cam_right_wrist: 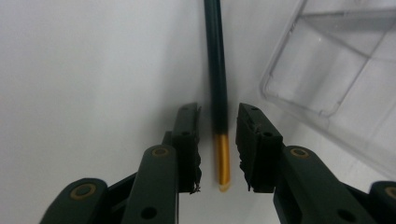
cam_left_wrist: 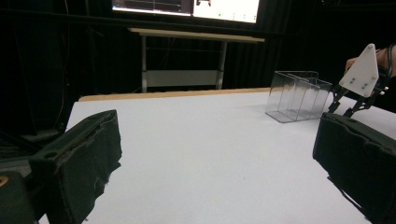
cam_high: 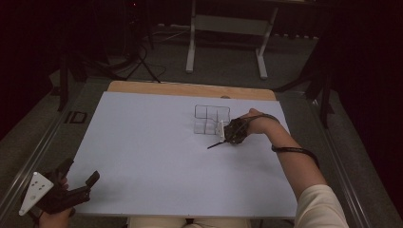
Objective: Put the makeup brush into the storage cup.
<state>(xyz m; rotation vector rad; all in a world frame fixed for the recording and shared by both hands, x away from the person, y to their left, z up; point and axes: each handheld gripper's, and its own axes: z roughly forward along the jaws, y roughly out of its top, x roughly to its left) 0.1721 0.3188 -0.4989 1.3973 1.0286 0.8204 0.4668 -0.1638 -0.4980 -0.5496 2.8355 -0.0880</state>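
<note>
The right gripper (cam_right_wrist: 218, 144) is straddling the dark pencil (cam_right_wrist: 216, 70) lying on the counter (cam_high: 152, 142) beside the clear organizer (cam_right_wrist: 336, 60) — jaws narrowly apart, not yet pinching; closing off-centre risks rolling it away; the left gripper (cam_left_wrist: 210, 154) is idling wide open.

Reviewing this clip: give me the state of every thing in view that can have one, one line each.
Pencil: lying flat on the table, between the right tongs' pads, not yet pinched.
Clear organizer: upright, compartments empty.
Right tongs: open, narrow gap, straddling the pencil.
Left tongs: open, holding nothing.
</note>
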